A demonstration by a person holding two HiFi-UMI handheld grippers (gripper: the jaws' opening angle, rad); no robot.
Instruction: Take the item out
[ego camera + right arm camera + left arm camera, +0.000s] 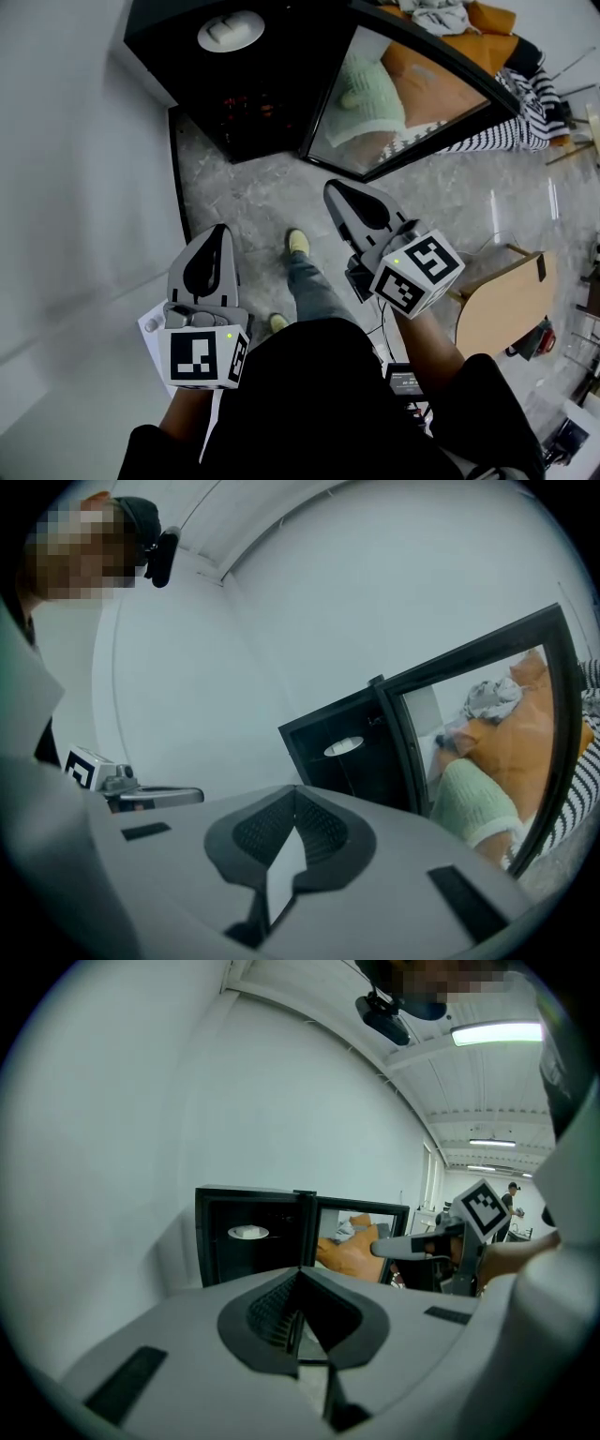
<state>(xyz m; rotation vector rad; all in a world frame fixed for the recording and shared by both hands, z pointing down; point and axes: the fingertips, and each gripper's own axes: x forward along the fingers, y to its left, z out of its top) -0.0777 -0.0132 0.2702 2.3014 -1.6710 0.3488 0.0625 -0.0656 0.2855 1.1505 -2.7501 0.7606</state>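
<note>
A black cabinet stands on the floor against the wall with its glass door swung open to the right. A white dish lies on a shelf inside; it also shows in the left gripper view and the right gripper view. My left gripper is shut and empty, some way short of the cabinet and pointing at it. My right gripper is shut with nothing in it, its tip just short of the open door's lower edge. Each gripper shows in the other's view: the right gripper, the left gripper.
A white wall runs along the left. The person's feet stand on grey marble floor before the cabinet. A wooden piece of furniture is at the right. The door glass shows orange cushions. Another person stands far off.
</note>
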